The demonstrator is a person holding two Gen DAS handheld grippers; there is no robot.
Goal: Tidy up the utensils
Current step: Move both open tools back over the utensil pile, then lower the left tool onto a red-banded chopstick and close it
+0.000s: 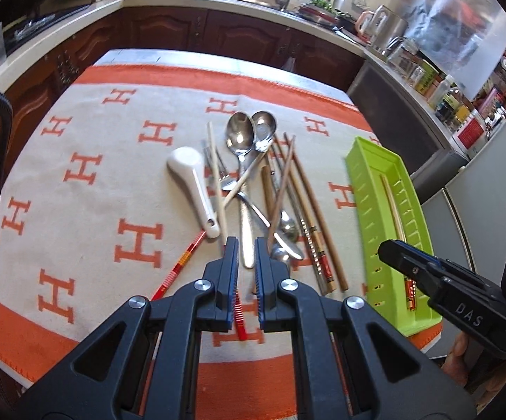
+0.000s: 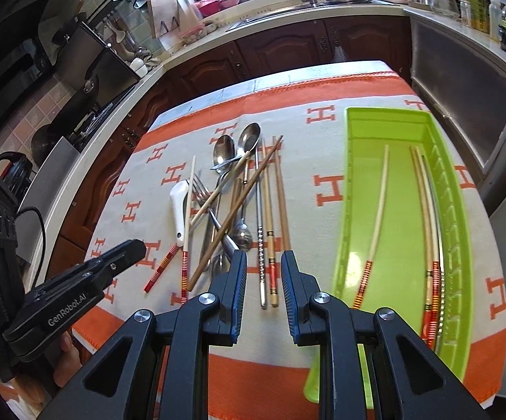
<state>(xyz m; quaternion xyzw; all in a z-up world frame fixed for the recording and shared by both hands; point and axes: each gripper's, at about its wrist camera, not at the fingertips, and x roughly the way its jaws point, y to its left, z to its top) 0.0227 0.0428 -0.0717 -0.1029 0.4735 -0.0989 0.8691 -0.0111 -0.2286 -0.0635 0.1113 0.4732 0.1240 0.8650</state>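
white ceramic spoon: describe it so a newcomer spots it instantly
Find the orange-and-cream cloth with the H pattern, then the utensil pile left of the green tray. The white ceramic spoon lies on the pile's left edge, bowl pointing away. It is the only white, thick piece among steel spoons and thin chopsticks.

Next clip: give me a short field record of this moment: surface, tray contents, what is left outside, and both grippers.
surface: orange and cream cloth with H pattern, on a kitchen table
tray: green tray, holding three red-ended pale chopsticks
outside the tray: heap of metal spoons, a fork, a white ceramic spoon and assorted chopsticks
left gripper: over the near end of the heap, fingers nearly together, nothing visibly gripped
right gripper: fingers apart, empty, between heap and tray
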